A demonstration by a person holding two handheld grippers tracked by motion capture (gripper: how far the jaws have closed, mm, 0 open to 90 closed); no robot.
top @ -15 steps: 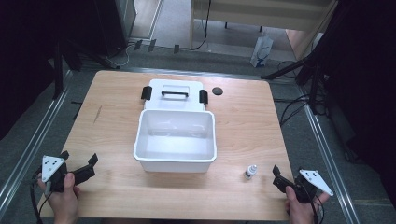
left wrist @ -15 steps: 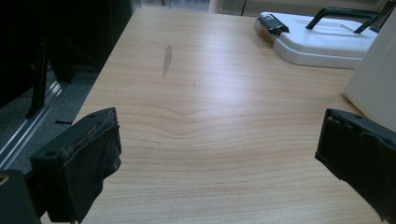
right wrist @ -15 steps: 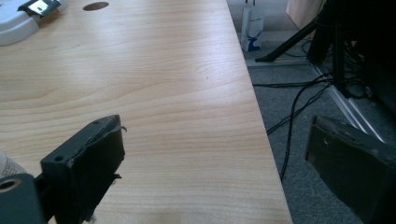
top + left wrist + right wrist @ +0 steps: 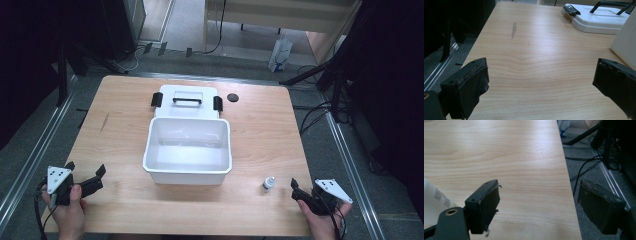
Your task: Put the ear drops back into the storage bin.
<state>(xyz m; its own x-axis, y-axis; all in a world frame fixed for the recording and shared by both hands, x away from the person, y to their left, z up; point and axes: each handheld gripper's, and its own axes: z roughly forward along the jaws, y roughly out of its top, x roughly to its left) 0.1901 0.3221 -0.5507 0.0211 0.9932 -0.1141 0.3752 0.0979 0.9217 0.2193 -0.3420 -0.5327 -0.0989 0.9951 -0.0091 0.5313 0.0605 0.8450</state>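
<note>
- Where the right gripper (image 4: 296, 190) hovers at the table's five o'clock corner, one small white bottle (image 4: 268, 184) stands upright just beside it, at the gripper's nine o'clock, untouched.
- In the right gripper view that bottle (image 4: 435, 201) shows as a blurred white shape at the left edge, outside the jaws; the jaws stand wide apart with nothing but bare wood and the table's edge between them.
- One white bin (image 4: 189, 150) sits at the middle of the wooden table (image 4: 260, 130), at about ten o'clock from the bottle and well apart from it; it stands open and I see nothing in it.
- One white lid (image 4: 187, 102) with a black handle and two black clips lies flat at the bin's twelve o'clock, touching or almost touching its far rim.
- One small black disc (image 4: 232, 97) lies at the lid's three o'clock, near it.
- At the table's seven o'clock corner the left gripper (image 4: 85, 175) is held in a hand (image 4: 67, 212); in the left gripper view its jaws are spread wide and hold nothing, and the lid (image 4: 599, 17) and a wall of the bin (image 4: 625, 42) lie at about one and two o'clock ahead.
- Two grippers in all, both empty.
</note>
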